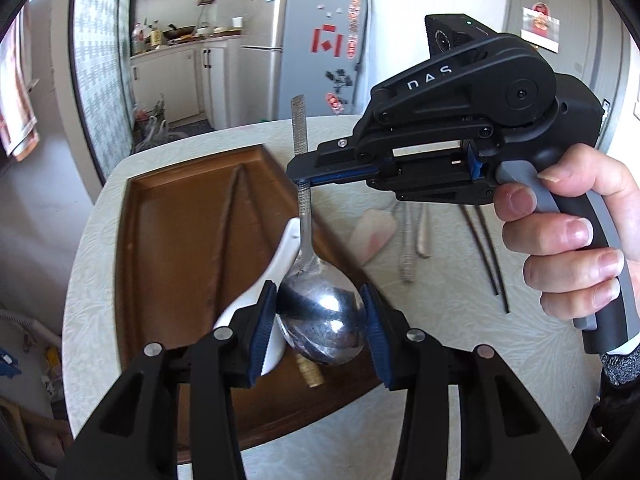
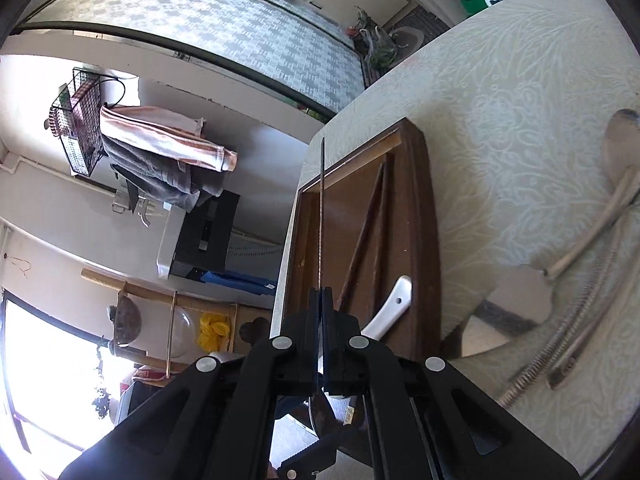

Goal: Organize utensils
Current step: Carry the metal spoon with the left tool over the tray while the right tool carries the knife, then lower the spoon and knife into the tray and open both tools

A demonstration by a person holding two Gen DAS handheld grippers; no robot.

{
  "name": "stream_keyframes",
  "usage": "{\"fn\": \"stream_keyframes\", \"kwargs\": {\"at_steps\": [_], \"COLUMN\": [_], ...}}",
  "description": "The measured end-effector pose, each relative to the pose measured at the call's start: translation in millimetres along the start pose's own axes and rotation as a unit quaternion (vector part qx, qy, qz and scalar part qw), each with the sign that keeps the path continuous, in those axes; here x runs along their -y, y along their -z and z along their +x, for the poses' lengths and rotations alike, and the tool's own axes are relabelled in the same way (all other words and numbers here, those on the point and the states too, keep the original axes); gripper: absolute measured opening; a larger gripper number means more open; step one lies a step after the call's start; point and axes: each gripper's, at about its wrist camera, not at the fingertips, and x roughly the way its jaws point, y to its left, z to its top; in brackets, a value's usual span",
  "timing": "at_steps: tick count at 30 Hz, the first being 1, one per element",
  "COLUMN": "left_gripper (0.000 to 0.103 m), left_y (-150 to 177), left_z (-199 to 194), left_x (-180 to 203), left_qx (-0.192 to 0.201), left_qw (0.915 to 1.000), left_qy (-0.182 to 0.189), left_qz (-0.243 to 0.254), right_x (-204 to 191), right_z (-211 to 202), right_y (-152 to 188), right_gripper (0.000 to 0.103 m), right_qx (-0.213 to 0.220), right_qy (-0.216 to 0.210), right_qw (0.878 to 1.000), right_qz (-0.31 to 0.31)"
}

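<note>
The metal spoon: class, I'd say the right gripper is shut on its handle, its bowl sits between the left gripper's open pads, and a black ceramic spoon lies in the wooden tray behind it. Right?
One detail is wrong: the ceramic spoon is white, not black, as the left wrist view shows. The rest stands: the right gripper is shut on the metal spoon handle, the bowl sits between the left gripper open pads, above the wooden tray.

The tray (image 1: 136,216) is dark brown wood, and the table (image 1: 420,360) around it wears a cream cloth with a pale leaf pattern. Above the tray, the silver spoon (image 1: 320,316) has a knurled handle; beside it lies a white ceramic spoon (image 1: 276,256). Blue ribbed pads (image 1: 264,336) line black fingers.
</note>
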Motion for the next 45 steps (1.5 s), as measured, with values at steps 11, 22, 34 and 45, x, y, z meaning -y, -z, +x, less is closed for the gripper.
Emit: {"fn": "stream_keyframes", "kwargs": {"at_steps": [11,22,34,45], "left_gripper": [0.046,0.06,0.079,0.079], "left_y": [17,20,6,-10], "left_z": [5,2,-26,7], "left_x": [-36,-28,-13,54], "left_qx": [-0.018,-0.017,0.029,0.013], "left_qw": [0.9991,0.9992,0.9991,0.9958], "left_qy": [-0.017,-0.024,-0.031,0.02], "left_qz": [-0.035,-0.025,-0.004,0.088], "right_x": [2,-1,-6,67], "right_z": [60,65,-24,-149], "right_y": [-7,-3,6,0], "right_gripper": [0.003,0.021,0.088,0.072], "right_qx": [-0.049,-0.057,-0.004,0.096], "right_qy": [0.027,0.028,0.046,0.081], "right_qw": [0.998,0.998,0.997,0.992], "right_qz": [-0.001,-0.007,-0.057,-0.029]}}
